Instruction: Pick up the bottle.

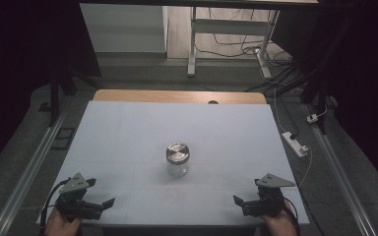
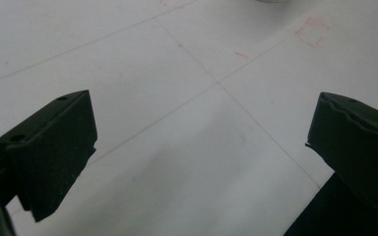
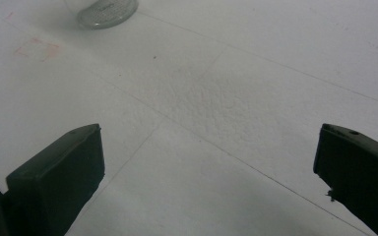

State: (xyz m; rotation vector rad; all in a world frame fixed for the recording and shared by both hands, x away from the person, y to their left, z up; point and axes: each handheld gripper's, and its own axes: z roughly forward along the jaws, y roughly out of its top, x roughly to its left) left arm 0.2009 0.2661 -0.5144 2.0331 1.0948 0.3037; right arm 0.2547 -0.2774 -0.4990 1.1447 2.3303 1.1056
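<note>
Both grippers are parked at the near edge of the bench: left gripper (image 1: 96, 196) at the near-left corner, right gripper (image 1: 246, 196) at the near-right, each held in a hand coming up from below. Jaws on both stand wide apart, nothing between them; the same is seen in the left gripper view (image 2: 202, 147) and the right gripper view (image 3: 209, 167), with bare bench surface in the gap.

Glass jar (image 1: 177, 160) is seen upright near the bench centre, slightly toward the near side, metal lid (image 1: 177, 152) seated on top. It is well apart from both grippers and roughly midway between them. Its base (image 3: 107, 12) is caught at the top edge of the right gripper view.

Bench (image 1: 128, 128) is covered in white sheet with faint grid lines; a red square mark (image 3: 37, 49) is drawn just beside the jar. Wooden edge is exposed at the far side. Beyond that: floor, a desk frame, loose cables, a power strip (image 1: 295, 143) off the right edge.

Step judged: pre-approach, nothing touched yet. The lid is judged still closed.

Next move likely calls for both grippers being brought inward to the jar: one closed on the glass body to hold it steady, the other set square across the lid rim. Glass is smooth, so a firm, centred hold is needed or the jar may tip or spin.
</note>
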